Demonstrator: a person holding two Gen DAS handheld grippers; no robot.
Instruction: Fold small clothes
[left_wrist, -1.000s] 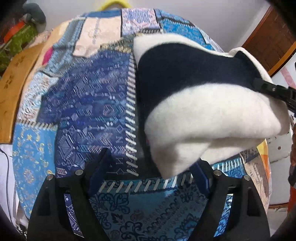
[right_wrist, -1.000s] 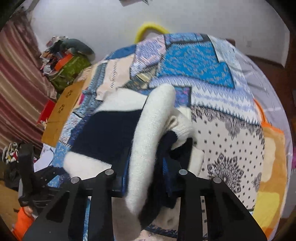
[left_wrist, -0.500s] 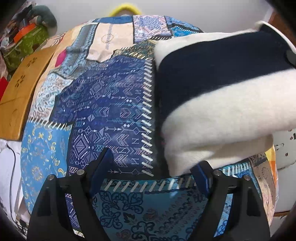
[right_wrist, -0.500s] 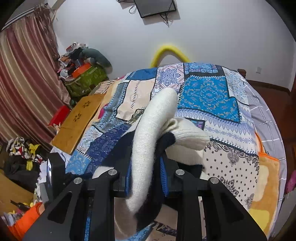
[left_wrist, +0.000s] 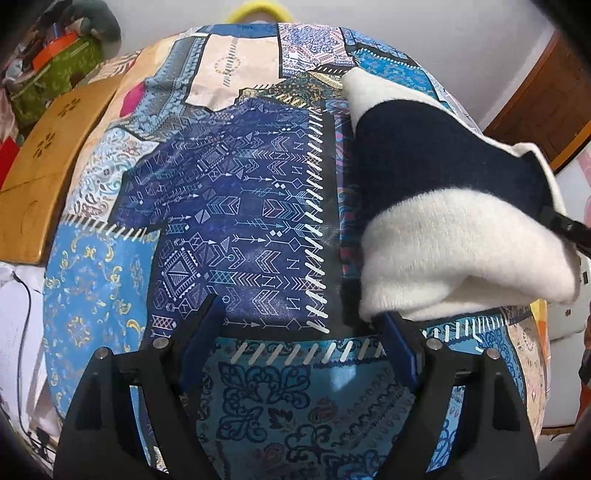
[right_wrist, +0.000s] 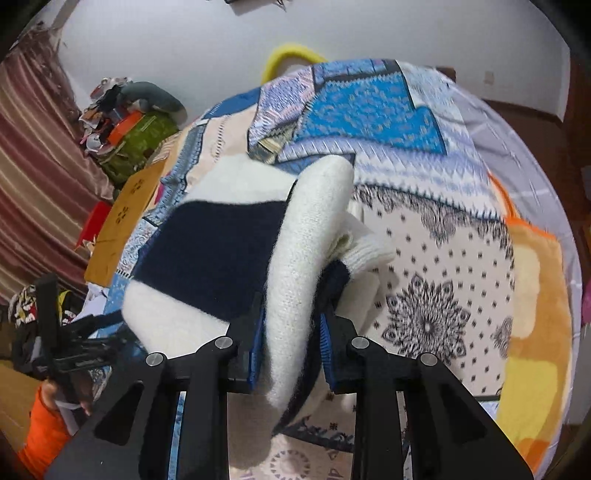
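Note:
A small white sweater with a broad navy band (left_wrist: 443, 206) lies partly folded on the right side of the patchwork quilt (left_wrist: 240, 206). My right gripper (right_wrist: 291, 314) is shut on a thick white fold of this sweater (right_wrist: 210, 251) and holds that fold raised above the quilt (right_wrist: 443, 277). My left gripper (left_wrist: 301, 332) stands open over the blue quilt with nothing between its fingers; the sweater's lower white corner ends just beyond its right fingertip (left_wrist: 388, 325). In the right wrist view the left gripper (right_wrist: 74, 350) shows at the left edge, beside an orange sleeve.
A wooden board (left_wrist: 40, 177) leans along the bed's left side. Behind it are a green bag with clutter (right_wrist: 144, 140) and a striped curtain (right_wrist: 37, 184). An orange-yellow blanket (right_wrist: 535, 295) lies at the bed's right edge. A wooden door (left_wrist: 546, 107) stands at the far right.
The right gripper rose with the sweater's fold half a second ago and has come back down toward the quilt. The left gripper has stayed in place, open.

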